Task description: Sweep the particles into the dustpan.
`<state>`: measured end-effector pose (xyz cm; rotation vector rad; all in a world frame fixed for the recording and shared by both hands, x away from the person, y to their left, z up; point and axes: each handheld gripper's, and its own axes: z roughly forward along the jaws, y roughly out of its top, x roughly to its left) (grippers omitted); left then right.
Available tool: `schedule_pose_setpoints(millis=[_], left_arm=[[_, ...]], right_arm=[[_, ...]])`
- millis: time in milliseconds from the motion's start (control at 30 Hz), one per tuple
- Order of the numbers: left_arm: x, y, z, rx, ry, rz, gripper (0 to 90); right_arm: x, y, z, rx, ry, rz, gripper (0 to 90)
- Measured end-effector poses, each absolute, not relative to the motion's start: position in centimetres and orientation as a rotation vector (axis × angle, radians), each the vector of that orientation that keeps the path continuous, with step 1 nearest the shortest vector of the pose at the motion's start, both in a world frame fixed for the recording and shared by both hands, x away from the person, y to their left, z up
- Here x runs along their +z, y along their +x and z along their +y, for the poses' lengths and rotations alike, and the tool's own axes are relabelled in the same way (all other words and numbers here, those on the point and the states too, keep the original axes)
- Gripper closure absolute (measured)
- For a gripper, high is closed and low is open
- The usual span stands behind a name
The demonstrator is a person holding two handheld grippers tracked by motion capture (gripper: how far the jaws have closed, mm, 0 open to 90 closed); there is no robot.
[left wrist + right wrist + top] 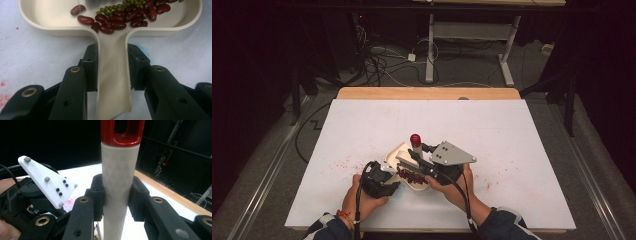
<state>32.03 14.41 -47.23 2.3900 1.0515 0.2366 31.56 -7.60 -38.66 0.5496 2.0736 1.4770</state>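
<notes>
On the white bench (492,130), just past the person's left hand (362,200), the left gripper (112,65) is squeezed tight on the handle (112,80) of a cream dish (37,17). One jaw sits on each side of the handle. This likely keeps the dish from sliding. The dish lies flat, right in front of this gripper. Inside it, just past the jaws, are red beans (110,22) and small green beans (115,7). They are piled toward the far right side of the dish.

To the right, the right gripper (116,192) is shut tight on a white stick (120,182) with a red top (122,132). The stick stands up between its jaws. The stick is the handle of a tool whose flat grey end (409,161) reaches down to the beans in the dish. It looks like a tool for pushing or sorting the beans, but I cannot be sure.

Some red marks (344,162) stain the bench to the left of the dish. The right hand (452,190) holds its gripper just beside the dish.
</notes>
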Motion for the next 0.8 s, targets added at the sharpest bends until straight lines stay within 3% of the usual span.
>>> schedule_pose_setpoints(millis=[800], left_arm=[[-46.9, 33.1, 17.9, 0.300, 2.309, 1.144, 63.9]], right_arm=[[-35.7, 31.5, -19.2, 1.433, 0.632, 2.076, 69.8]])
